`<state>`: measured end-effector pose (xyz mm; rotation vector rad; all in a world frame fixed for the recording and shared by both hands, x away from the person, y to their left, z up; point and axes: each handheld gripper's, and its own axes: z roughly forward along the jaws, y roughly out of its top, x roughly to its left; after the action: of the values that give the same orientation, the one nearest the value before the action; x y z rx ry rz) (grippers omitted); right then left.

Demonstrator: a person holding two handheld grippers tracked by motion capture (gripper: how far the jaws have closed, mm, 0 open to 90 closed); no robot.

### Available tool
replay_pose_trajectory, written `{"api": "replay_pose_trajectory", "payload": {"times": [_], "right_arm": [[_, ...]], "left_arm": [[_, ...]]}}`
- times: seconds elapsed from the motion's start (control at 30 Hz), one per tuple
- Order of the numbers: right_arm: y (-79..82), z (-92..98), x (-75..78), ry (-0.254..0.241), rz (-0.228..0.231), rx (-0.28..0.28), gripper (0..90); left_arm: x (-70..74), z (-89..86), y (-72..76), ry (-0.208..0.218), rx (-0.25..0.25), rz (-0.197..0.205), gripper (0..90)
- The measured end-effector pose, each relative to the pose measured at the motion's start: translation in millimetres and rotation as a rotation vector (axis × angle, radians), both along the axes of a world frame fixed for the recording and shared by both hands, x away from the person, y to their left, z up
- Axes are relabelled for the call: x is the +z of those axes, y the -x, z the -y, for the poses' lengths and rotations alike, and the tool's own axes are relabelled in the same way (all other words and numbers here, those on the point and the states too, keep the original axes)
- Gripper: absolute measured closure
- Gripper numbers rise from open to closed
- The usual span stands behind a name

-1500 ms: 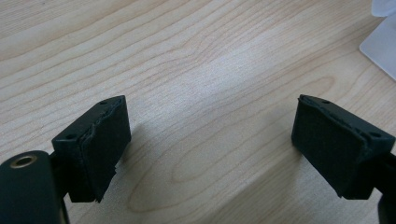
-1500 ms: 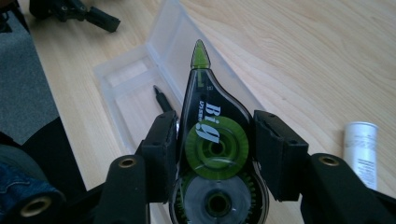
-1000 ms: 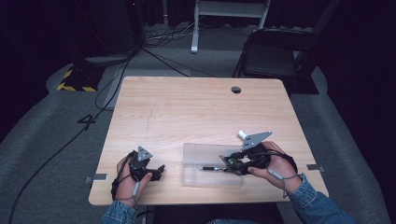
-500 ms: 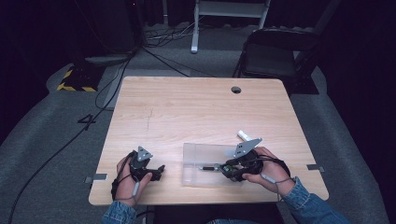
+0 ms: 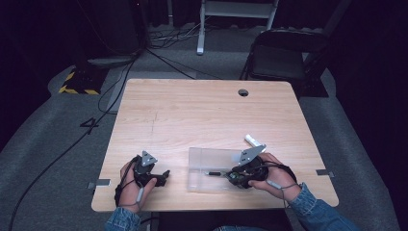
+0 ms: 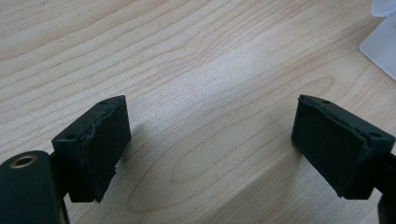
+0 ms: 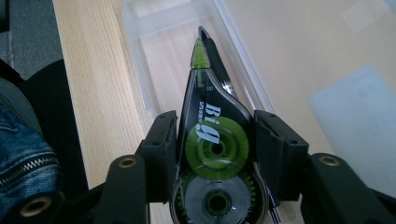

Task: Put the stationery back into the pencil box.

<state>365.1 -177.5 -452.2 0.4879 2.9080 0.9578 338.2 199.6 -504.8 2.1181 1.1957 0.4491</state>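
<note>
A green and black correction tape dispenser [image 7: 210, 140] sits between the jaws of my right gripper [image 7: 215, 140], which is shut on its round body. Its tip points into a clear plastic box [image 7: 135, 28], and a black pen [image 7: 219, 60] lies in the box just beyond it. From above, the right gripper [image 5: 232, 175] is at the right end of the clear box [image 5: 207, 161], near the table's front edge. My left gripper [image 5: 163, 175] rests on the wood left of the box. Its jaws stand wide apart with nothing between them, so the left gripper [image 6: 210, 135] is open.
A small white cylinder [image 5: 254, 141] lies on the wooden table [image 5: 202, 110] just behind the right hand. A round cable hole [image 5: 243, 92] is at the back right. A black chair [image 5: 279, 57] stands beyond the table. The box's corner [image 6: 383, 42] is ahead-right of the left gripper.
My right gripper has moved a little left and toward the front edge with the correction tape, bringing its tip over the clear box. The left gripper has stayed put.
</note>
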Motion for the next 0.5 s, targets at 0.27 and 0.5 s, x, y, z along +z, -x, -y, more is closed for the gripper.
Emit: {"api": "replay_pose_trajectory", "payload": {"times": [0.27, 0.5], "right_arm": [[0.2, 0.3, -4.9, 0.025, -0.002, 0.018, 52.1], [-0.1, -0.1, -7.8, 0.028, -0.016, 0.018, 51.9]], "left_arm": [[0.0, 0.0, 0.0, 0.000, 0.000, 0.000, 12.2], [0.0, 0.0, 0.0, 0.000, 0.000, 0.000, 12.2]]}}
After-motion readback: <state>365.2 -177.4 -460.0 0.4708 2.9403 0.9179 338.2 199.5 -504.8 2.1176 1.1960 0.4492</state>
